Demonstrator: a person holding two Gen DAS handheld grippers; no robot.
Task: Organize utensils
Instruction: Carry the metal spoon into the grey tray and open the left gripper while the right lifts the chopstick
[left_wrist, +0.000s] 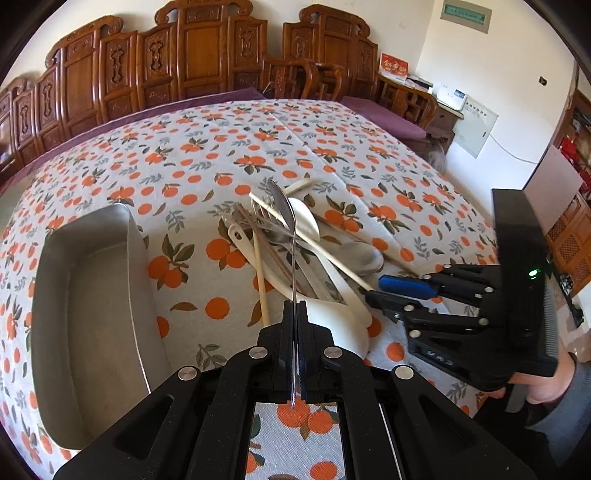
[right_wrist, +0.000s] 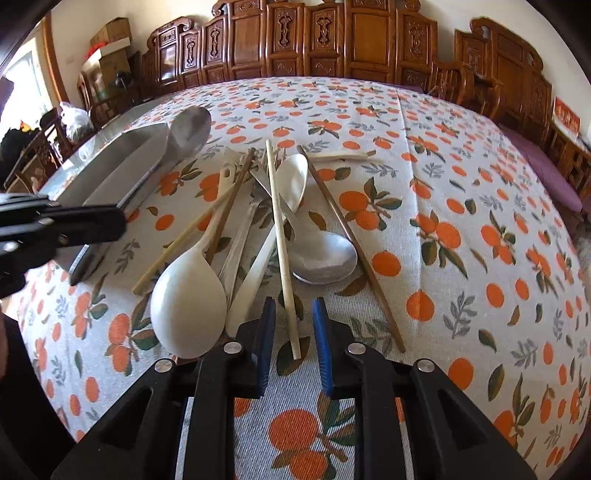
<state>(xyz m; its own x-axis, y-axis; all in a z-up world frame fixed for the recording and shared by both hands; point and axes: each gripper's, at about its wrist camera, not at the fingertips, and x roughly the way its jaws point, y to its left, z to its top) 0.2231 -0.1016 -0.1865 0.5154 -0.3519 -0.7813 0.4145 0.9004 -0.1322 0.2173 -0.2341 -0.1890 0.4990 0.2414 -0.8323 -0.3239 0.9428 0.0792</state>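
My left gripper (left_wrist: 294, 306) is shut on the thin handle of a metal spoon (left_wrist: 282, 208), which is lifted off the table and seen edge-on. In the right wrist view this spoon (right_wrist: 188, 129) hangs over the steel tray (right_wrist: 110, 166), held by the left gripper (right_wrist: 120, 221). My right gripper (right_wrist: 294, 302) stands open low over the pile, its blue pads (right_wrist: 320, 332) on either side of a pale chopstick (right_wrist: 284, 254) with a gap on both sides. The left wrist view shows the right gripper (left_wrist: 376, 290) at the pile's right edge.
The pile holds a white rice paddle (right_wrist: 188, 291), a large metal spoon (right_wrist: 325, 254), a white spoon (right_wrist: 295, 177) and a brown chopstick (right_wrist: 351, 247). The steel tray (left_wrist: 55, 277) lies left of the pile on the orange-print tablecloth (right_wrist: 461, 221). Carved wooden chairs (left_wrist: 199, 51) line the far side.
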